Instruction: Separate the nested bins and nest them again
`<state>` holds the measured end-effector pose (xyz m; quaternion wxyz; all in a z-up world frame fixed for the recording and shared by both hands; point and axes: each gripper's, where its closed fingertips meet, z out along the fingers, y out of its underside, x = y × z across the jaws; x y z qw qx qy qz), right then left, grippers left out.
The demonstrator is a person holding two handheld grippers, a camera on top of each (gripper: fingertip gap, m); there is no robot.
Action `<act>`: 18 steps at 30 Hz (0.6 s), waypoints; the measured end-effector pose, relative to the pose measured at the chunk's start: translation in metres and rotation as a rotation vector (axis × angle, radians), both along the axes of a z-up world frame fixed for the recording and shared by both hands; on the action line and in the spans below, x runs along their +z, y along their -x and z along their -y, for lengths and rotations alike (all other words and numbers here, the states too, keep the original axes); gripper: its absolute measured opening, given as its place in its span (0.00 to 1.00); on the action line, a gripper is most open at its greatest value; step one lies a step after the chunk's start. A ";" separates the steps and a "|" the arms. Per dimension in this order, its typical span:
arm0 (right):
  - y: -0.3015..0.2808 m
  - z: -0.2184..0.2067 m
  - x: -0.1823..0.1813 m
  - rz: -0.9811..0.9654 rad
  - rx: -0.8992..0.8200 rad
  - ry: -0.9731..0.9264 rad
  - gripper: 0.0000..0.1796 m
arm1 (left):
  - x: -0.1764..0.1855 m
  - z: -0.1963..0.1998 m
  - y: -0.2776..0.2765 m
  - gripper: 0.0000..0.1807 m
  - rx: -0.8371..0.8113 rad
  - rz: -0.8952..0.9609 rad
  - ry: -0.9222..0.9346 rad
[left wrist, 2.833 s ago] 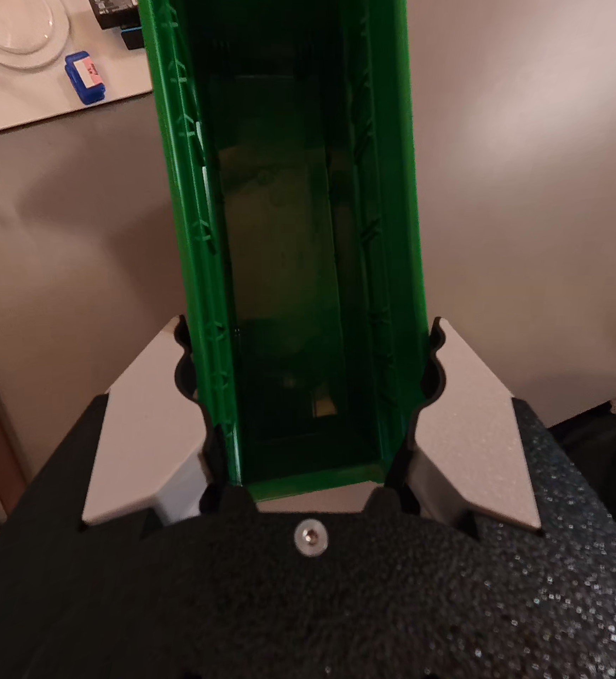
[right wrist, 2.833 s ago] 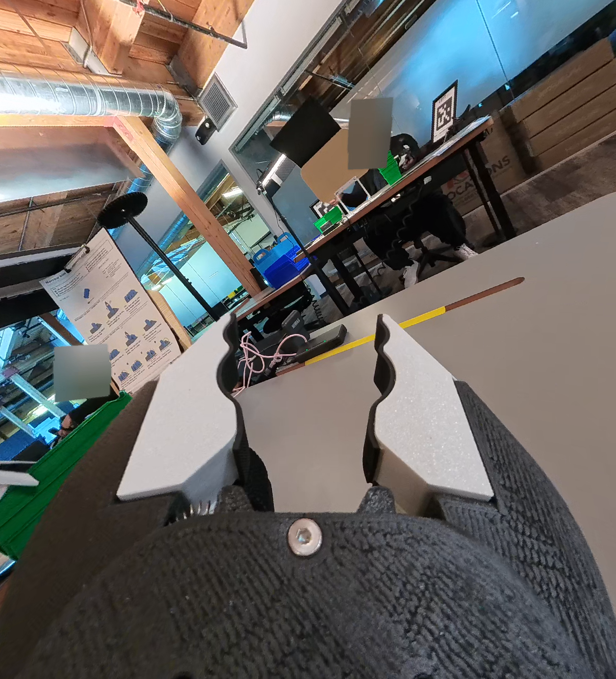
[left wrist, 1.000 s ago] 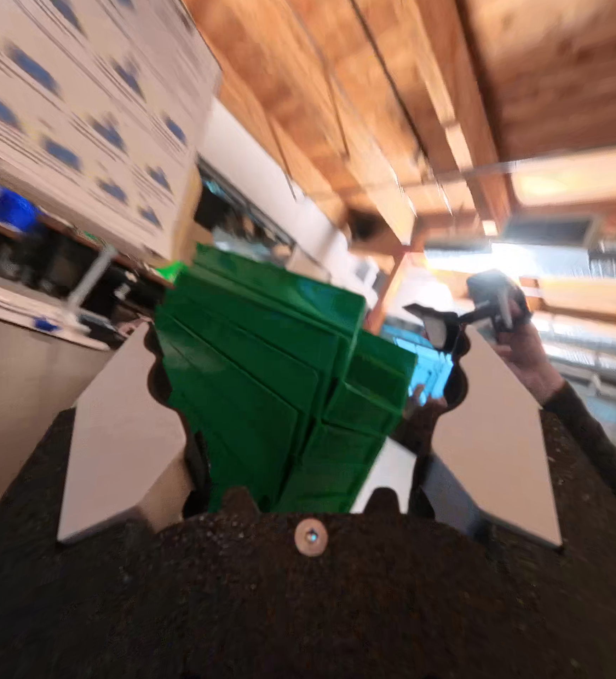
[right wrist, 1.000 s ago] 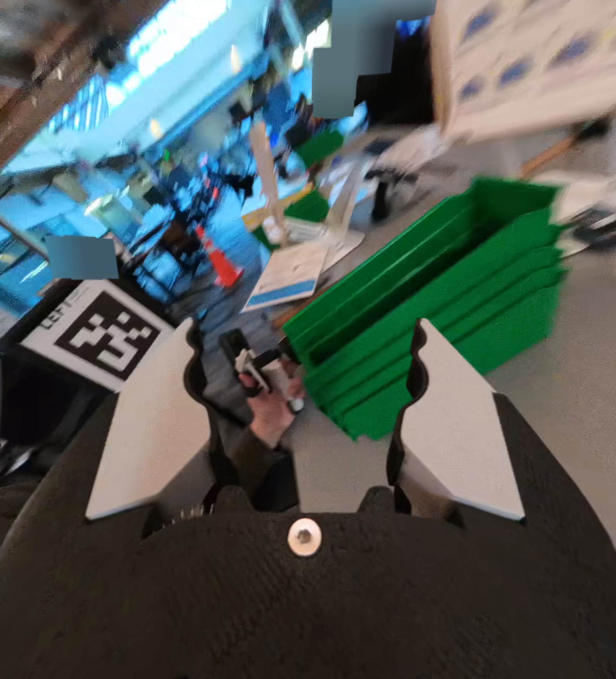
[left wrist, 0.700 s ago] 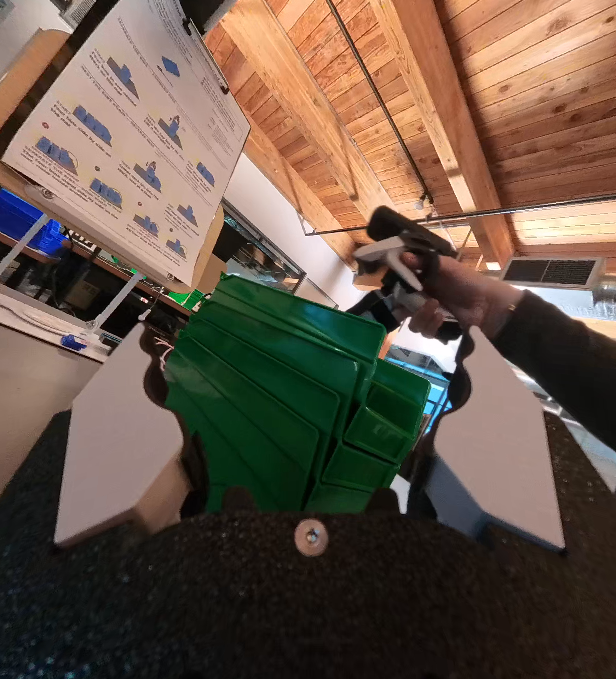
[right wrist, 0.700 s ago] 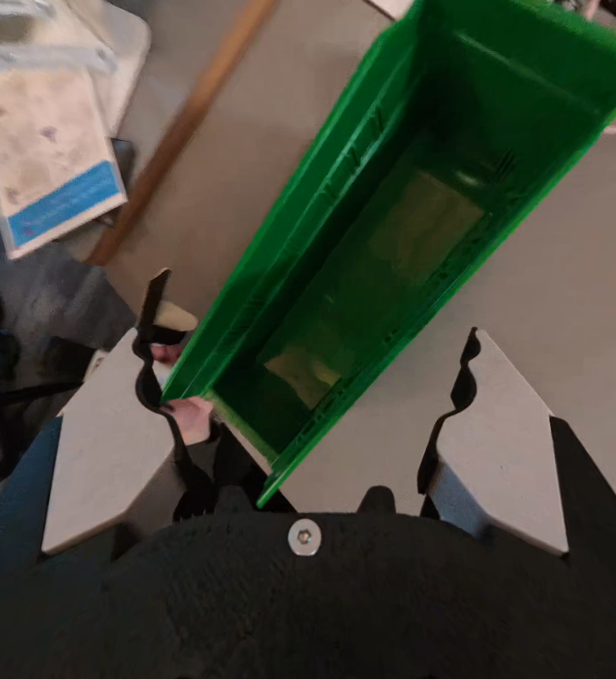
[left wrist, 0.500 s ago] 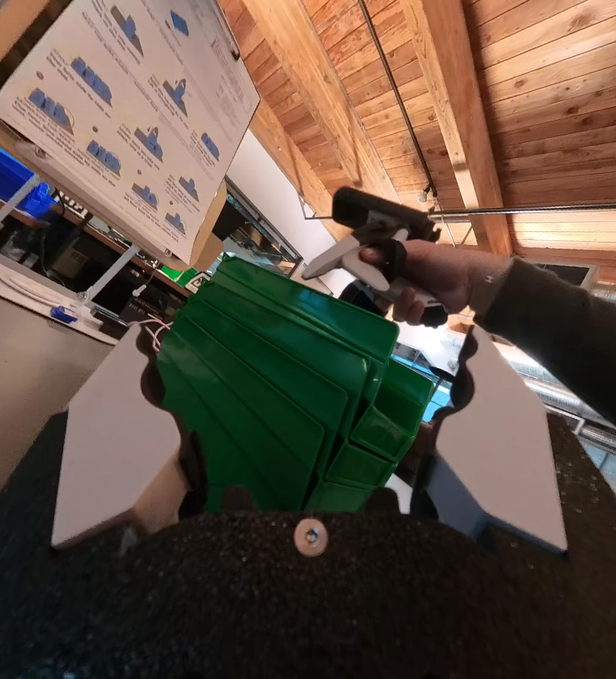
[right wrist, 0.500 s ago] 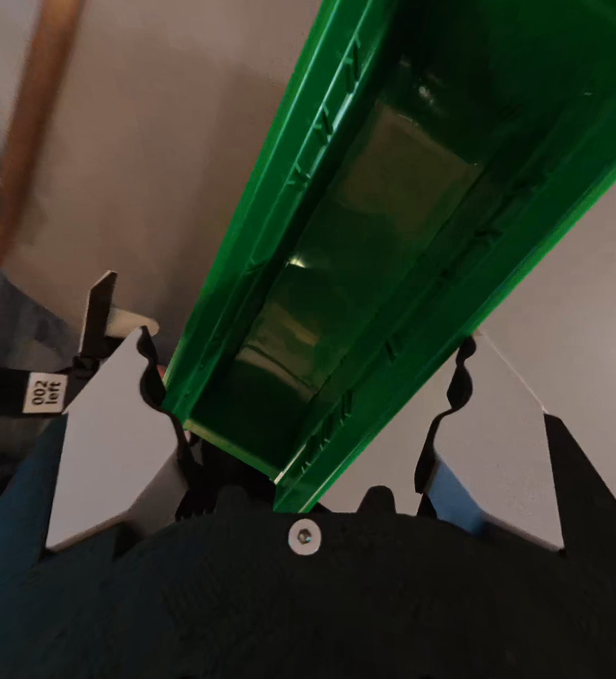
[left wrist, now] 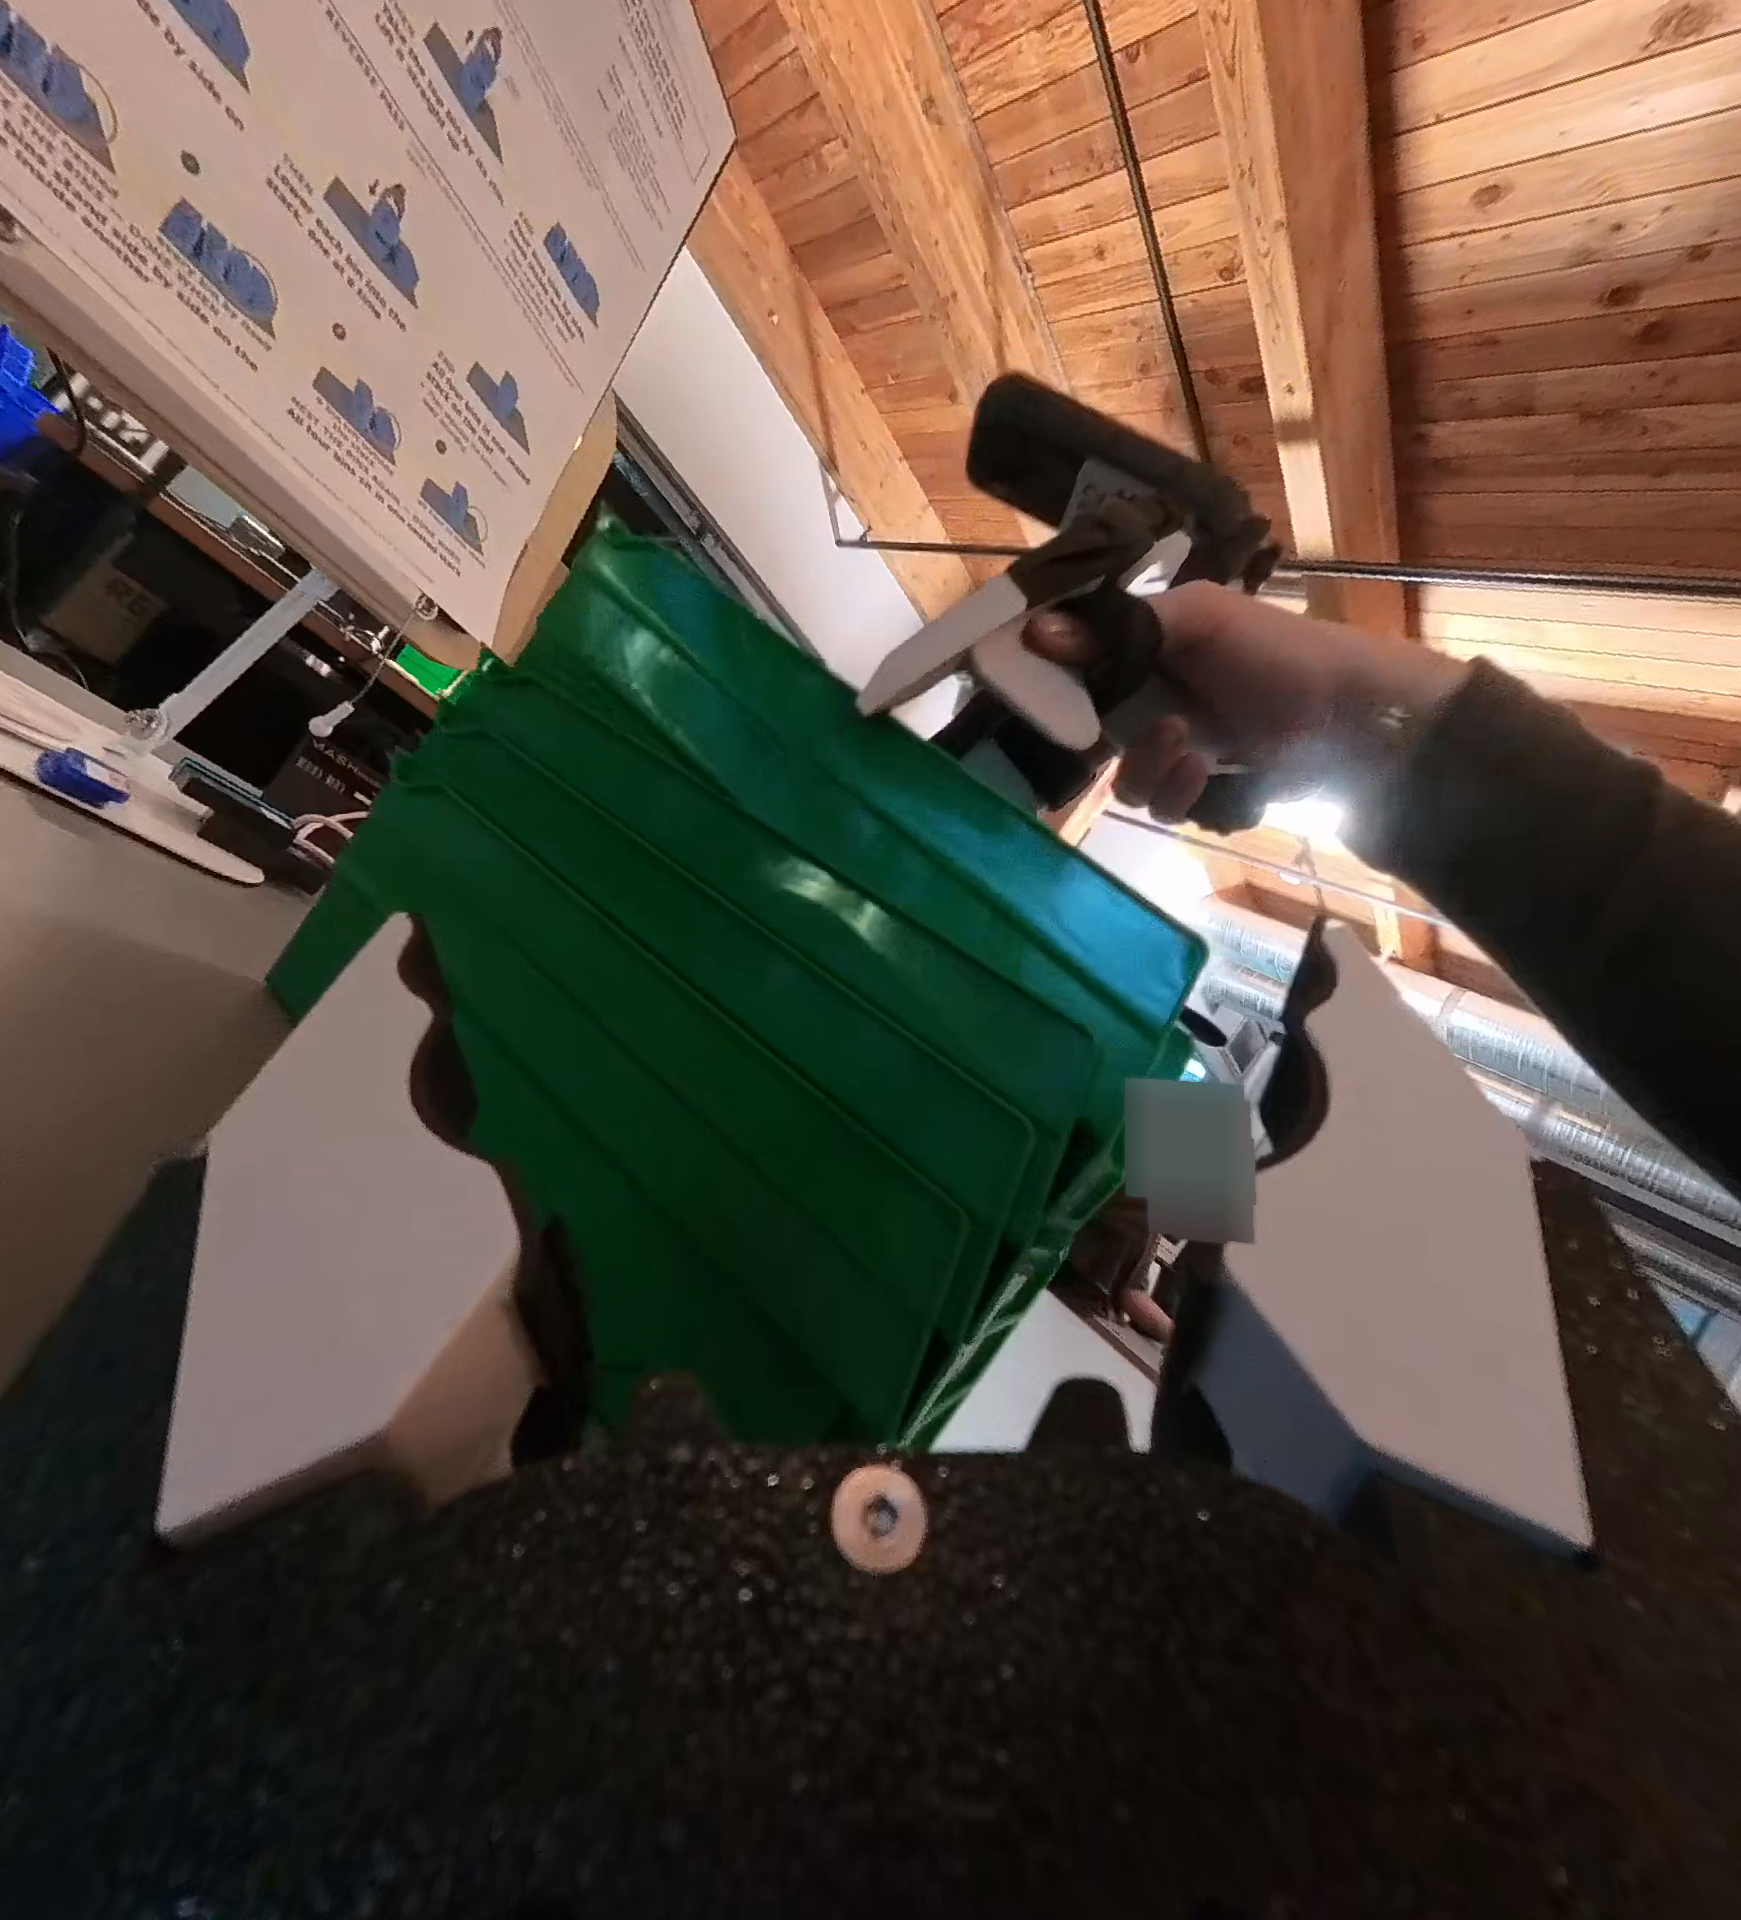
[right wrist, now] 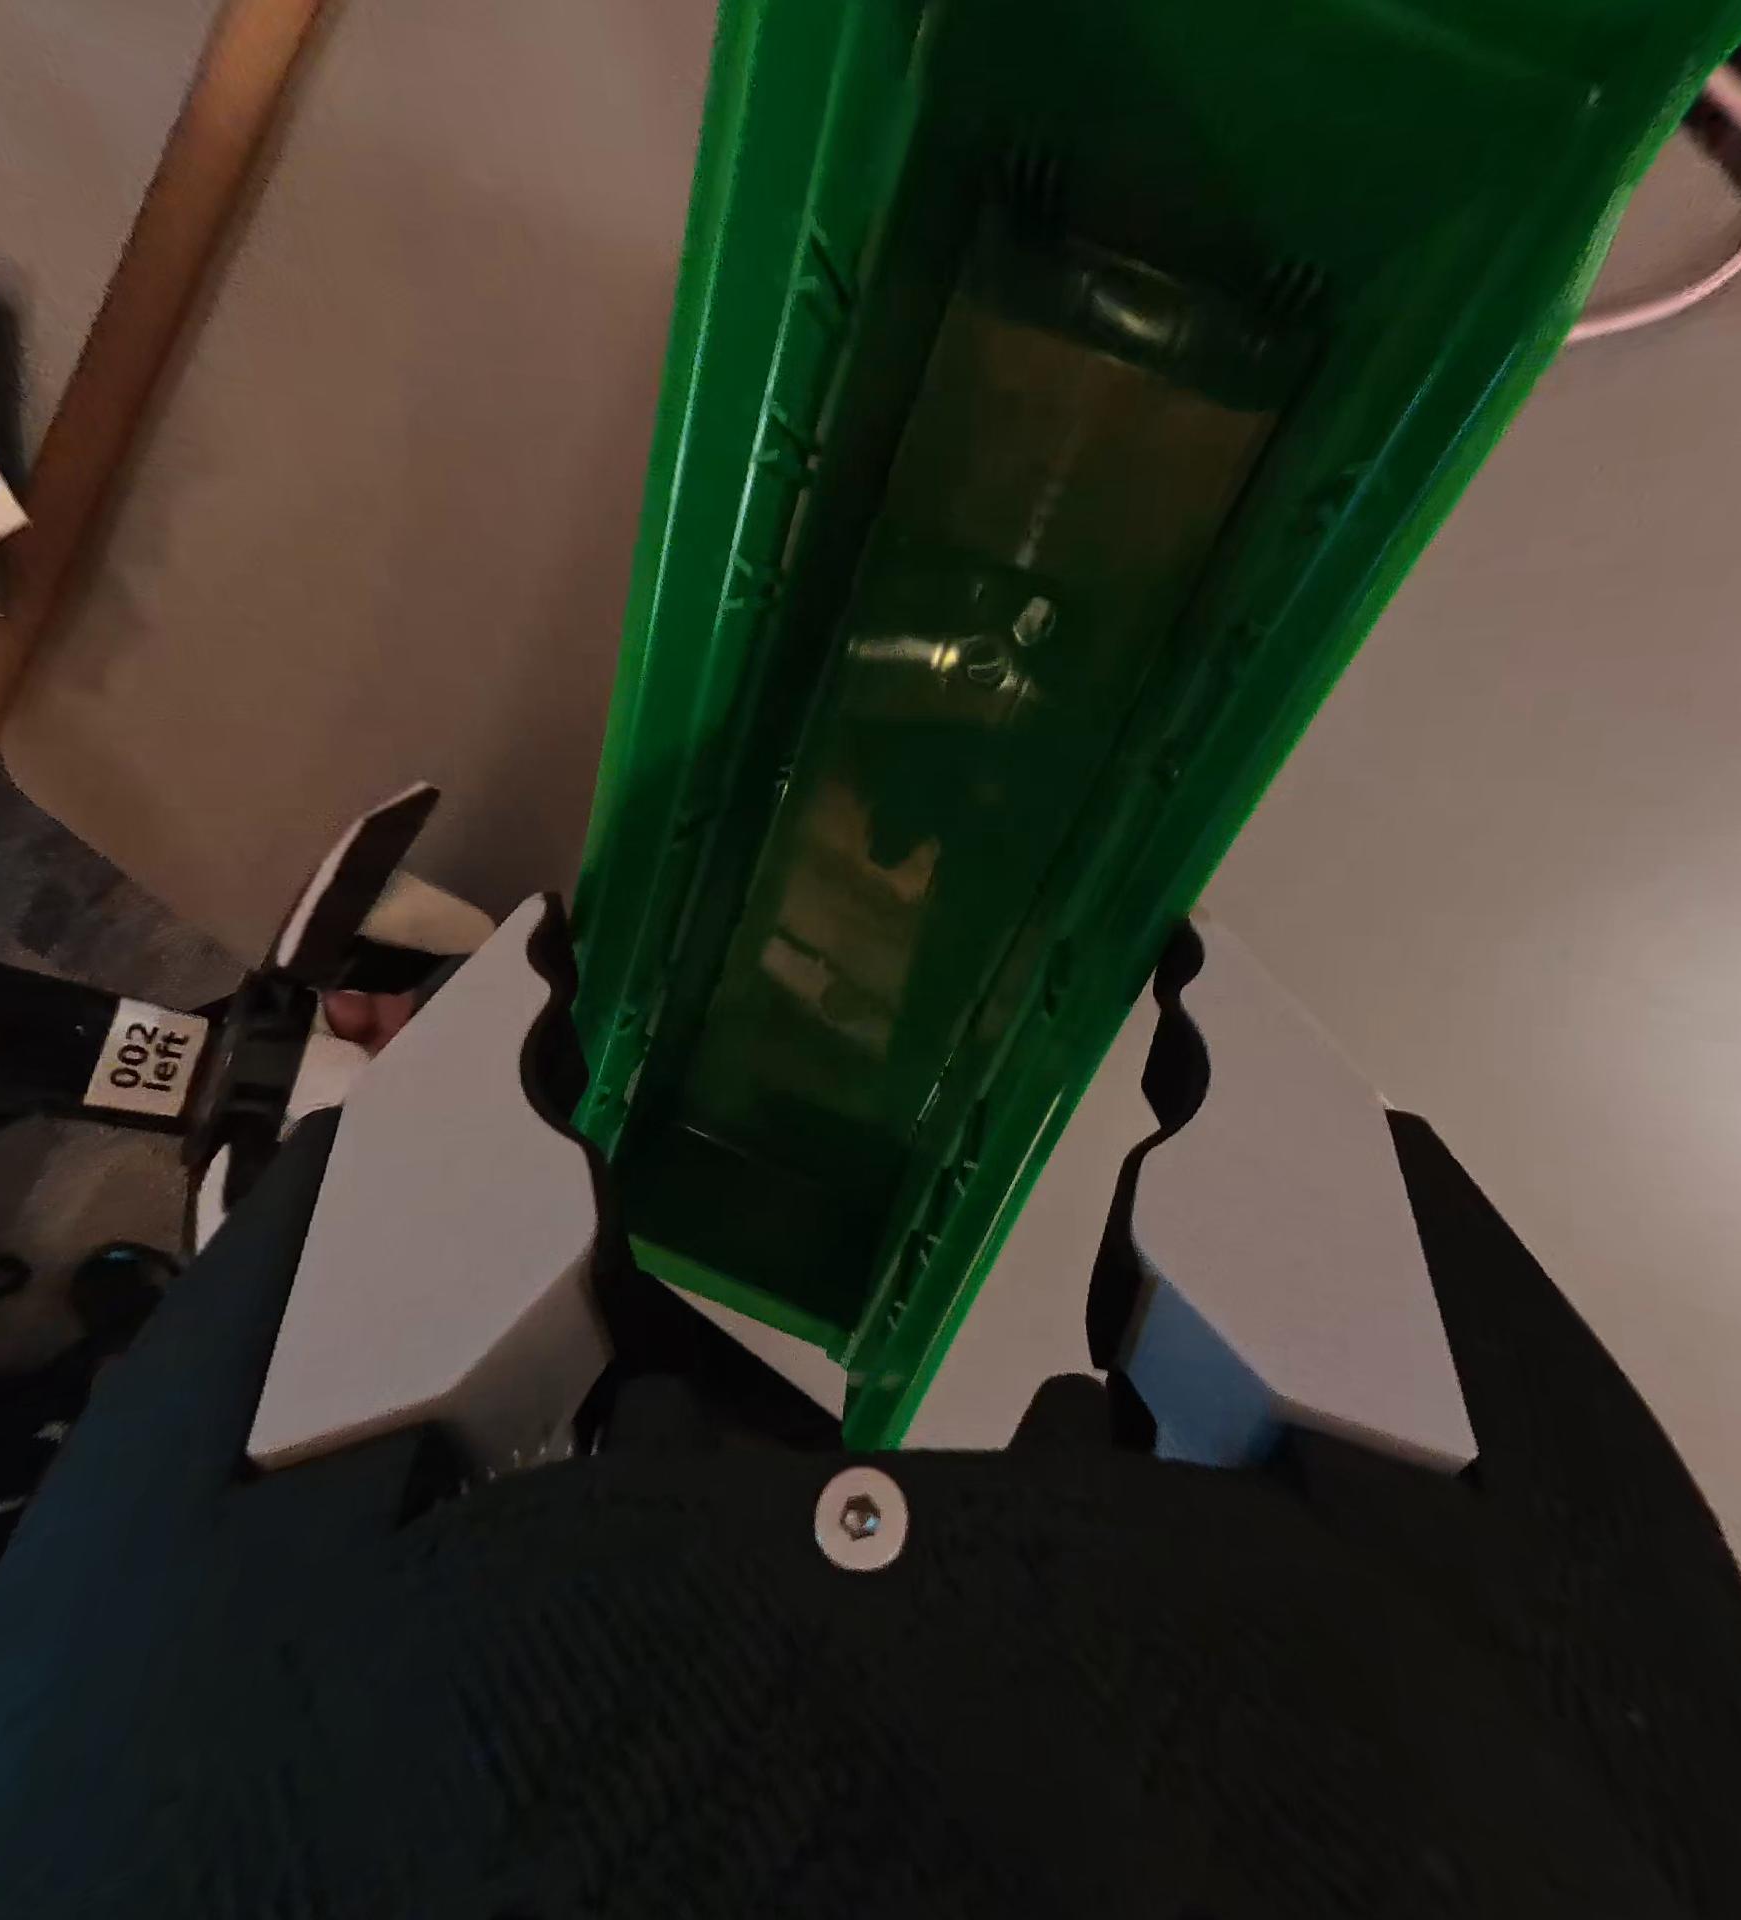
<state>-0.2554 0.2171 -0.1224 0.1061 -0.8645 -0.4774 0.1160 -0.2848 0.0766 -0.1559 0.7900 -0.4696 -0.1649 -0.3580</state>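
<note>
My right claw gapes around the stiff, light, slick green bins; grip the end rim. Left claw open too.

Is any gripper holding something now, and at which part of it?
Nothing is firmly held. The right gripper straddles the near end of the green nested bins, jaws open; the left gripper, also open, flanks their lower side.

The nested bins stand on the table, between the right gripper's fingers; a cable lies far right, seemingly behind them.
</note>
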 end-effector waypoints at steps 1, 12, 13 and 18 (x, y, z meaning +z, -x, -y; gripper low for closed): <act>0.001 -0.001 0.007 -0.011 0.006 -0.013 0.62 | 0.000 -0.002 -0.001 0.84 -0.009 0.003 0.001; -0.026 -0.006 0.096 -0.165 0.073 0.001 0.59 | -0.003 -0.008 -0.005 0.83 -0.033 0.014 0.007; -0.035 -0.012 0.105 -0.187 0.066 -0.009 0.58 | -0.003 -0.008 -0.004 0.83 -0.030 0.017 0.004; -0.117 -0.069 0.133 -0.201 -0.057 -0.125 0.58 | -0.004 -0.007 0.000 0.83 0.021 0.010 0.012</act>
